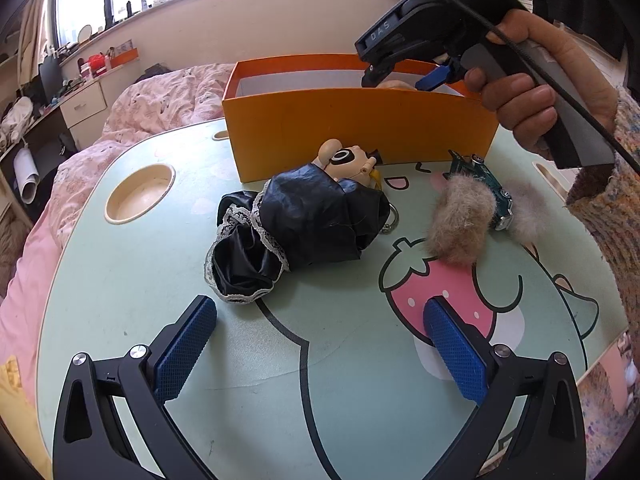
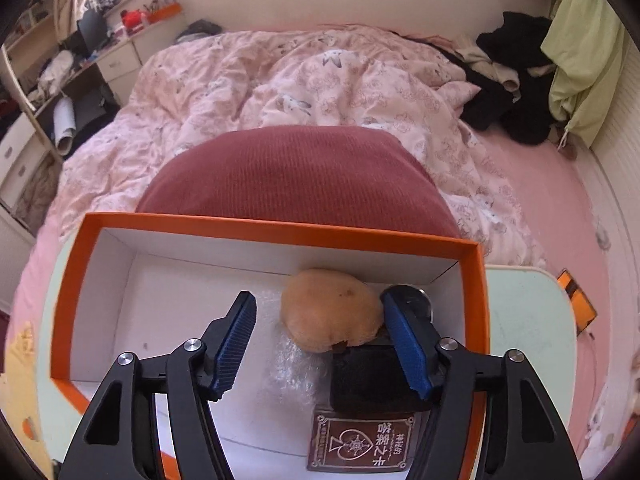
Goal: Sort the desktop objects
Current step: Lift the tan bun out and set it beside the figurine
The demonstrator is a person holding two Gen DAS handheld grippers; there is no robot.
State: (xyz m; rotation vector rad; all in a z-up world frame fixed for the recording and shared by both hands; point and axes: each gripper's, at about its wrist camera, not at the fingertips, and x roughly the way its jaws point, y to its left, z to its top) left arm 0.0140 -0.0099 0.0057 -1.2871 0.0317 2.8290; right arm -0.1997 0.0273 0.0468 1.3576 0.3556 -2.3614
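- While the orange box (image 2: 276,229) is being viewed from above by the right wrist camera, its white interior is being shown holding four items.
- A tan, rounded plush piece (image 2: 330,310) is being kept near the far wall, touching a black block (image 2: 370,380) just in front of it.
- A round dark, shiny object (image 2: 416,300) is being partly hidden behind the right pad; what it is cannot be told.
- A maroon card box (image 2: 360,442) with a spade emblem and pale lettering is being kept nearest the camera, beside a patch of bubble wrap (image 2: 294,364).
- The right gripper (image 2: 320,344) is being held over the box interior, jaws partly apart, nothing pressed between the pads.
- The left gripper (image 1: 320,344) is being held above the mint-green table (image 1: 120,280), jaws wide, nothing between them.
- Outside the box, on the table, a doll (image 1: 344,158) in a black lace-trimmed dress is being left lying against the box's near wall.
- A teal toy car (image 1: 490,186) is being left just beside it, lying partly on a tan fur piece (image 1: 460,220).
- A round recessed cup holder (image 1: 140,192) is being shown at the table's left.
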